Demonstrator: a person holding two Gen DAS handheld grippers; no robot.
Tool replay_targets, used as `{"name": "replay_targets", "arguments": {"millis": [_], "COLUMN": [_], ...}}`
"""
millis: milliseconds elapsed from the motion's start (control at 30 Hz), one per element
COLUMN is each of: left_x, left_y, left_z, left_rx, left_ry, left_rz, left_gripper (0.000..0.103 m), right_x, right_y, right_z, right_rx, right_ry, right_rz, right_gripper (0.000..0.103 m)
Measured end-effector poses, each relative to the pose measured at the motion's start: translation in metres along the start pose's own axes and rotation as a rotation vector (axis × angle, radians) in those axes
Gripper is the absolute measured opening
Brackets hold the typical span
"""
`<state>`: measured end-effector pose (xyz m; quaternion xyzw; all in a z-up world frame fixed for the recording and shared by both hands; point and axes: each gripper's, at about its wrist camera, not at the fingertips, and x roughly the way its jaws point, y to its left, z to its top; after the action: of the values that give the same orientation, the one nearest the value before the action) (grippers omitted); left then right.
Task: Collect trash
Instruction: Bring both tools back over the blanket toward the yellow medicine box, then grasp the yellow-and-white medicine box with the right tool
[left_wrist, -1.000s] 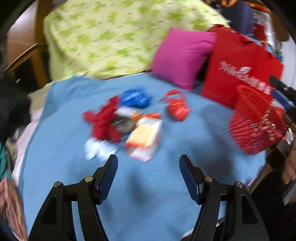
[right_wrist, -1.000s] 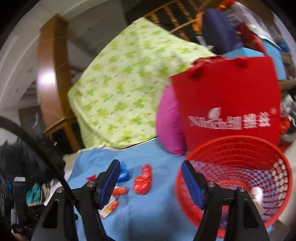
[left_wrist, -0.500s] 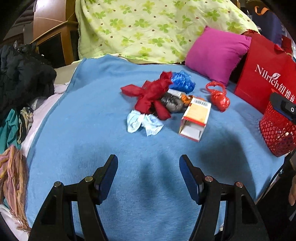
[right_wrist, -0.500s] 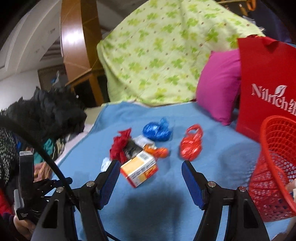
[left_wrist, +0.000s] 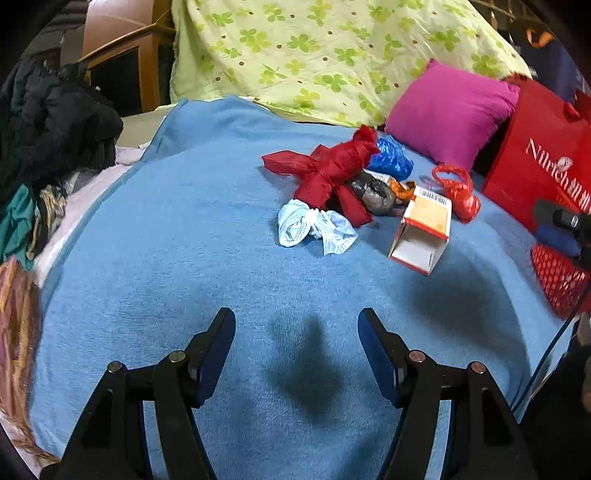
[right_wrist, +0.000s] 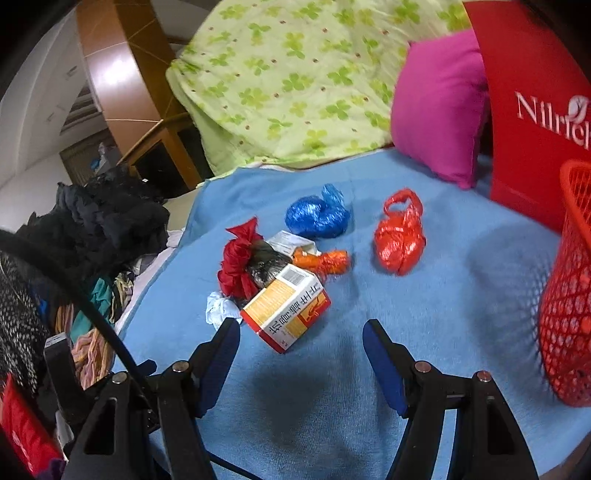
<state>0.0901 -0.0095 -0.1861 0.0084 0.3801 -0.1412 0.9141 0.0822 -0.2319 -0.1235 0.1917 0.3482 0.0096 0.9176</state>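
Note:
A pile of trash lies on the blue blanket: a red cloth bundle, a blue plastic bag, a crumpled light-blue face mask, an open cardboard box, a dark wad and a knotted red plastic bag. In the right wrist view the box lies just ahead of my open right gripper, with the red bag and blue bag beyond. The red mesh basket stands at the right. My left gripper is open and empty, short of the pile.
A pink pillow, a red shopping bag and a green clover-print quilt line the far side. Dark clothes are heaped at the left edge. The basket's rim also shows in the left wrist view.
Both grippers have swung left and down toward the pile. The box now sits close ahead of my right gripper, and the basket has slid to the right edge of its view.

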Motion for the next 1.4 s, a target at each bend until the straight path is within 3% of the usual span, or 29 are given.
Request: {"name": "replay_targets", "arguments": {"millis": [467,733,1000,1200,1300,1400], "left_x": [-0.002,-0.002,0.001,0.003,0.003,0.004], "left_y": [0.008,0.02,0.021,0.018,0.017,0.018], "left_z": [0.006,0.007,0.006,0.003,0.002,0.002], "left_rx": [-0.066,-0.122,-0.121,-0.11,-0.107,-0.107], "left_ry": [-0.021,-0.009,0.006,0.021,0.024,0.025], "left_rz": [-0.07,-0.078,-0.079,-0.079,-0.073,-0.07], "left_gripper": [0.072,0.072,0.072,0.072,0.072,0.072], "right_x": [0.041,0.073,0.123,0.14,0.142,0.137], "right_y": [0.004,0.018,0.041,0.062,0.061,0.043], "right_z": [-0.001,0.025,0.034,0.029,0.027,0.03], "right_rx": [0.095,0.15,0.106,-0.019,-0.022,0.067], "right_ry": [0.111,0.145,0.238,0.233,0.239,0.242], "right_rz": [0.014,0.046,-0.037,-0.176,-0.172,-0.114], "right_gripper": [0.073,0.073,0.073,0.073,0.073,0.073]}}
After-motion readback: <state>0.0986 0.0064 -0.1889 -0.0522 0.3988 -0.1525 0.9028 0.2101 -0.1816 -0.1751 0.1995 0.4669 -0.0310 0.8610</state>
